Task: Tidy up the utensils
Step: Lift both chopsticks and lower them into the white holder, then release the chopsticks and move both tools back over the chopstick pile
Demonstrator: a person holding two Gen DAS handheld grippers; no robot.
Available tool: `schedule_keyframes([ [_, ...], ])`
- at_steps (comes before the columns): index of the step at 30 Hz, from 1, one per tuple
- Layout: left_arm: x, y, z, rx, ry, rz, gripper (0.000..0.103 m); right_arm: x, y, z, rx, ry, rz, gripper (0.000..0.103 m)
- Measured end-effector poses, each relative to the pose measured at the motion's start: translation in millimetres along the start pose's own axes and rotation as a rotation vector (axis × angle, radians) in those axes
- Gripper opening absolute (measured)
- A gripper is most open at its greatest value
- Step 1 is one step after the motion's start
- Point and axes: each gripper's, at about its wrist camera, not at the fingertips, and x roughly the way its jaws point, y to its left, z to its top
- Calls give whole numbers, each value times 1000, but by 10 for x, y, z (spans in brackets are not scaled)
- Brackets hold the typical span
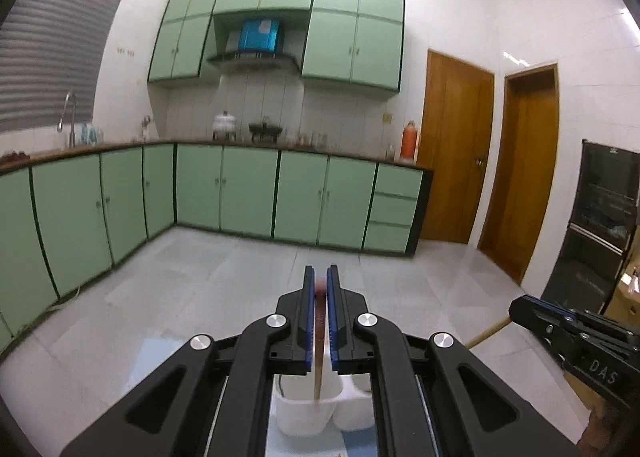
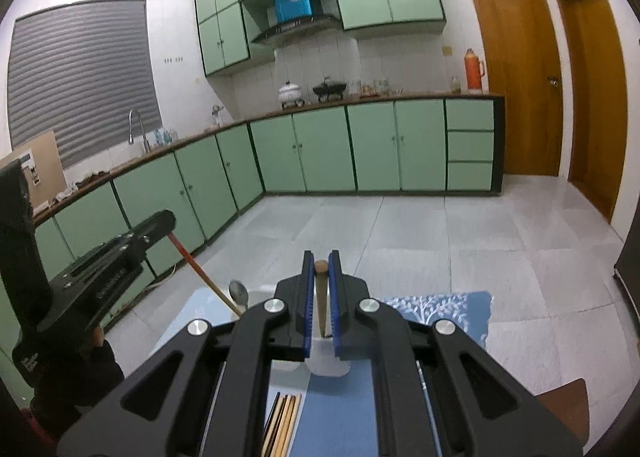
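Observation:
My left gripper (image 1: pixel 320 291) is shut on a red-topped wooden chopstick (image 1: pixel 319 353) whose lower end reaches into a white utensil holder (image 1: pixel 306 415) with two compartments below the jaws. My right gripper (image 2: pixel 321 265) is shut on a brown wooden chopstick (image 2: pixel 321 297) held upright over a white container (image 2: pixel 328 361). In the right wrist view the left gripper (image 2: pixel 160 223) shows at left, holding its red and wood stick (image 2: pixel 200 277). A metal spoon (image 2: pixel 239 293) stands beside it. Several loose chopsticks (image 2: pixel 282 425) lie on the table below.
A blue mat with a white tree pattern (image 2: pixel 436 309) covers the table. Green kitchen cabinets (image 2: pixel 320 145), a tiled floor (image 2: pixel 440 233) and wooden doors (image 2: pixel 516 73) lie beyond. The right gripper body (image 1: pixel 576 333) shows at right in the left wrist view.

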Motion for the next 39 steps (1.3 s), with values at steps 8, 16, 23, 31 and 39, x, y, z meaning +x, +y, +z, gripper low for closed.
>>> schedule_keyframes([
  [8,-145,90,-128,-17,29,10,36,-98,-19,-82,17,-20,-4,25],
  [16,-558,124,-399,-16,84,15,50,-410,-33,-437,23,-23,-24,50],
  [23,-842,130,-899,0,185,7,52,-529,29,-1015,24,62,-13,55],
  [31,-981,124,-1643,47,362,16,52,-536,188,-1802,40,200,3,55],
  [39,-1077,194,-2156,42,469,38,52,-557,278,-2406,28,332,5,55],
])
